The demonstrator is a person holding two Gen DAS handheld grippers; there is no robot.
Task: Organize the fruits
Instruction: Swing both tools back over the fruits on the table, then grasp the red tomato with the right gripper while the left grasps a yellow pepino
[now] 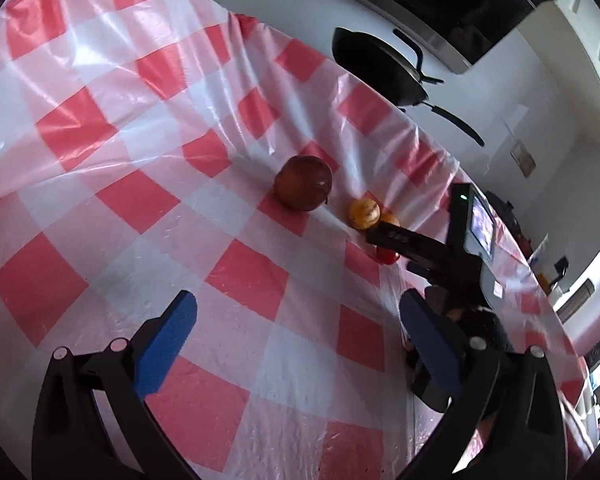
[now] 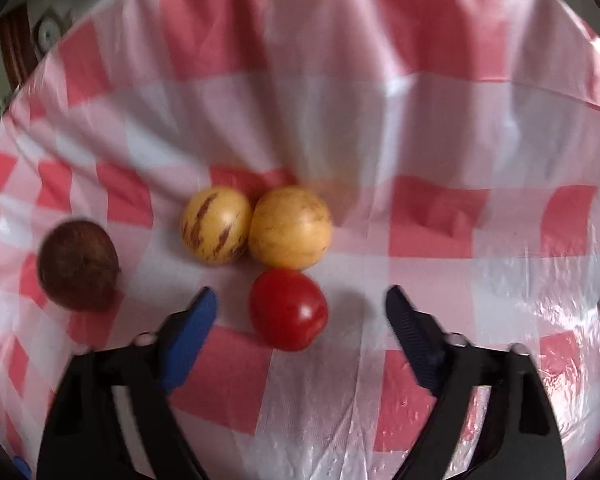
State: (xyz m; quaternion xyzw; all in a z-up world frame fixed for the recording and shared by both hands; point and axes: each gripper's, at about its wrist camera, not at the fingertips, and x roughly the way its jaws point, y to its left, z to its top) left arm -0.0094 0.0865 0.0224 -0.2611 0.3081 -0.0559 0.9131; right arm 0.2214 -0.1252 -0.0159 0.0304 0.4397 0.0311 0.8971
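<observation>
Together, we held both grippers over a table covered with a glossy red-and-white checked plastic cloth (image 2: 440, 112), wrinkled where it rose at the back. Four fruits lay on it. Nearest our right gripper (image 2: 300, 300) sat a small red tomato (image 2: 288, 309), smooth and shiny with a bright highlight on its skin. It lay between the blue fingertips (image 2: 196, 320), which stood apart on either side without touching it, so nothing was gripped. Just behind the tomato, and touching it, was a plain yellow round fruit (image 2: 290, 227) with faint brown flecks. Pressed against that one's left side was a second yellow fruit (image 2: 216, 225), marked with dark purplish-brown streaks. Well off to the left lay a larger dark reddish-brown round fruit (image 2: 78, 265), dull-skinned and blurred in the right wrist view.

From the left wrist view, the brown fruit (image 1: 303, 182) sat alone near the middle of the cloth, with the streaked yellow fruit (image 1: 364, 212) beside it to the right. Our left gripper (image 1: 296, 328) hung wide and empty above bare cloth. A black pan (image 1: 384, 68) rested beyond the far edge of the cloth.
</observation>
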